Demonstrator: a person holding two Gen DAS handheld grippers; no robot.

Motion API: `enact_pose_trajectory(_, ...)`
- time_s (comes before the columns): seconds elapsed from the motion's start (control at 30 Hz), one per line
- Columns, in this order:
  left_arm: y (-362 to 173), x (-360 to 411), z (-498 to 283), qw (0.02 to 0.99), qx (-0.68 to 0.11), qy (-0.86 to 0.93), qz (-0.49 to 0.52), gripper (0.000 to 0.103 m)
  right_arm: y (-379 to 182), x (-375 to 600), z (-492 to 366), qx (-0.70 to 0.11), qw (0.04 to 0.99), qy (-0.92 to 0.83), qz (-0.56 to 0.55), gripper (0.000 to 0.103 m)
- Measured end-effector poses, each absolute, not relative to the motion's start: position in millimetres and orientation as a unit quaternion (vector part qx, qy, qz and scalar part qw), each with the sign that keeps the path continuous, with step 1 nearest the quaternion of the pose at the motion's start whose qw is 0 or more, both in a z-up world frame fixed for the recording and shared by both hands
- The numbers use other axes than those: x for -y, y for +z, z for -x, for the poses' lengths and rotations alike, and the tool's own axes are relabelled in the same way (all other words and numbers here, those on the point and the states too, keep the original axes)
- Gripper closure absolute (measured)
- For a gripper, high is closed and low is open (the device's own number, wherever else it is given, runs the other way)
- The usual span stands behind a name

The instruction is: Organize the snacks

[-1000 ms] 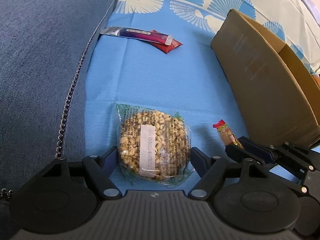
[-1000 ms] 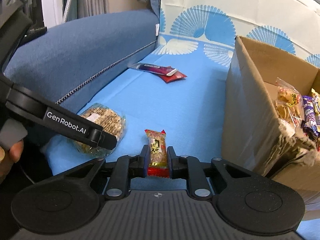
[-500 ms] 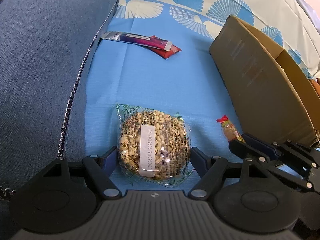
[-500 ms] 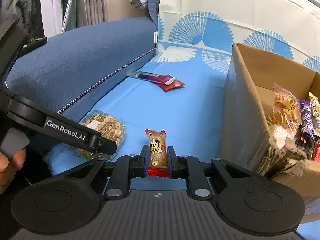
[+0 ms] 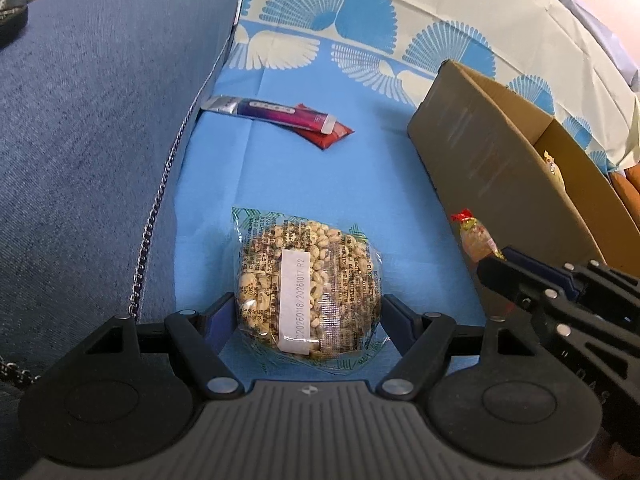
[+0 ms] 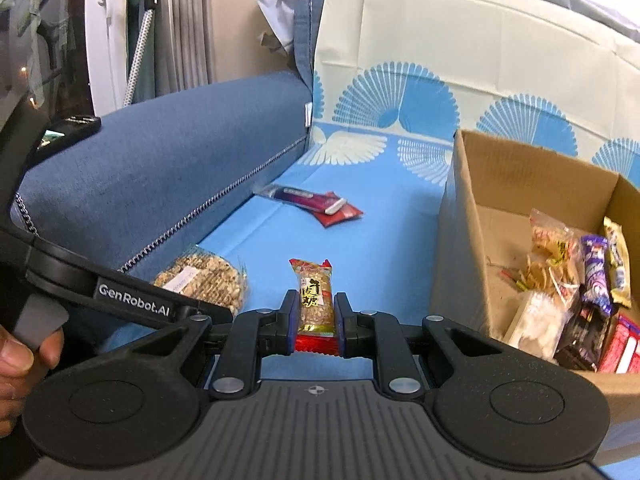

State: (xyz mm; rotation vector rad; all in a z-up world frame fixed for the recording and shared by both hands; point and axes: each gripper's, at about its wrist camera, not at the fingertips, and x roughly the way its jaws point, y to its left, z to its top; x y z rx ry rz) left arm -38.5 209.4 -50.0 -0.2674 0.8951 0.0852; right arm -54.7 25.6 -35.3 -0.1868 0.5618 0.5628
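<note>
A round puffed-grain cake in a clear wrapper (image 5: pixel 308 288) sits between the wide-set fingers of my left gripper (image 5: pixel 306 312), whose pads press its sides just over the blue cloth. The same cake (image 6: pixel 200 280) shows behind the left gripper's finger (image 6: pixel 160 308) in the right wrist view. My right gripper (image 6: pixel 317 312) is shut on a small peanut candy bar with red ends (image 6: pixel 316 296). From the left wrist view that candy (image 5: pixel 476 236) sticks out of the right gripper (image 5: pixel 496 268). An open cardboard box (image 6: pixel 444 240) stands to the right, holding several snacks.
A purple bar (image 5: pixel 280 112) lies across a red packet (image 5: pixel 332 134) farther back on the blue cloth. A blue denim cushion (image 5: pixel 80 160) rises on the left. The box's wall (image 5: pixel 480 160) stands close to the right gripper. A hand (image 6: pixel 16 360) grips the left gripper's handle.
Both cameras have tipped upward a little, showing more of the patterned backrest. The cake and the candy bar stay fixed between their jaws.
</note>
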Motion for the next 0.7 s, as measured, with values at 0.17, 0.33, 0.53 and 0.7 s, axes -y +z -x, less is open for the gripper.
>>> enact_pose_trajectory(0.17, -47, -206, 41, 0.900, -0.416, 0.044, 0.120, 0.022, -30, -23, 56, -0.258, 0.922, 0.276, 0.084, 0.084)
enact_pose_trajectory(0.33, -41, -204, 47, 0.911, -0.394, 0.050, 0.115, 0.022, -24, -20, 55, -0.246, 0.925, 0.280, 0.072, 0.084)
enact_pose_trajectory(0.53, -38, -201, 50, 0.918, -0.377, 0.058, 0.108, 0.022, -12, -13, 52, -0.234, 0.929, 0.283, 0.051, 0.084)
enact_pose_trajectory(0.7, -39, -197, 47, 0.916, -0.383, 0.063, 0.099, 0.022, -4, -7, 49, -0.226, 0.930, 0.287, 0.037, 0.084)
